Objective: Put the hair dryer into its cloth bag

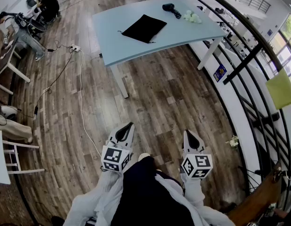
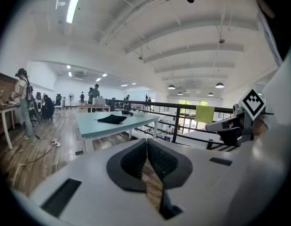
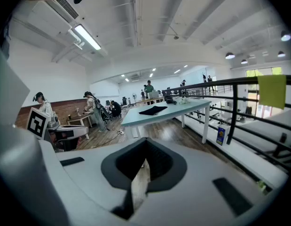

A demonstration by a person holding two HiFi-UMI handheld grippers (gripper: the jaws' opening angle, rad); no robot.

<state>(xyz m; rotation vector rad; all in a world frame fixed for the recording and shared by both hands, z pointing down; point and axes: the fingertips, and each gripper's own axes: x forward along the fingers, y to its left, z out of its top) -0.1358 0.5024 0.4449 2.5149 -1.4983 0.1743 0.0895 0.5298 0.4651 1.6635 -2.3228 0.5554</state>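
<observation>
Hair dryer (image 1: 169, 7), black with its cord curled beside it, lies on the far side of the pale blue desk (image 1: 192, 32), just beside a small white bundle (image 1: 192, 17). The cloth bag (image 1: 144, 28), also black, lies flat nearer the middle of the desk, apart from the dryer, with a drawstring trailing off one corner. I am well back from the desk, standing on the wooden floor (image 1: 154, 98), with a dark railing (image 1: 244, 62) running along my right. My left tongs (image 1: 130, 125) are clenched. The left gripper view shows them meeting at the tip with nothing caught between them, only floorboards visible through the slit lower down. My right tongs (image 1: 187, 132) are clenched too, pressed together and empty in the right gripper view. From the head view the two sit low in front of me, side by side and apart from each other. Both point toward the desk with a slight downward tilt, and neither touches the dryer, the bag or the desk.
</observation>
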